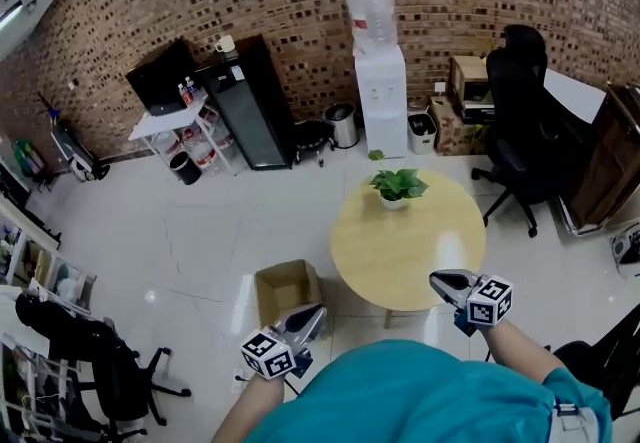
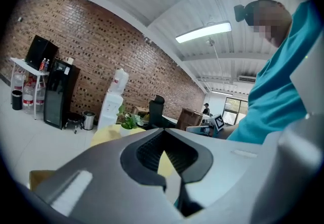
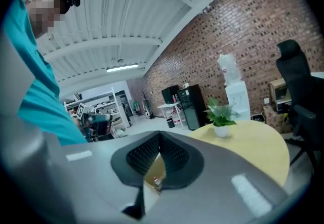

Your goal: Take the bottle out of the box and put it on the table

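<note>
1. Head view:
   - The box stands open on the floor at lower centre, just left of the round bench.
   - A potted plant sits at the bench's far side, and the rest of the top is bare.
   - The left gripper hangs just below the box. The right gripper is over the near edge of the bench.
   - I cannot make out the bottle from here, and the inside of the box shows only cardboard.

2. Left gripper view:
   - The left gripper's jaws are pressed together with nothing between them.
   - Only a sliver of the yellow bench shows through the notch behind the tips.
   - A corner of the box sits at the lower left of the frame, off the line the jaws point along.

3. Right gripper view:
   - The right gripper's jaws are also closed and empty.
   - Through their notch I see brown cardboard and a small pale thing with a red top. That is probably the bottle inside the box.

4. Doing the step well, as I judge it:
   - Pick one gripper, most likely the left since it is nearest the box.
   - Spread its jaws wide before it goes in, and tip it downward from its level pose.
   - Come in from above between the flaps and close on the bottle's body, not its cap.
   - Lift straight up until the bottle clears the rim.
   - Set the bottle upright on bare bench, away from the plant and the edge.
</note>
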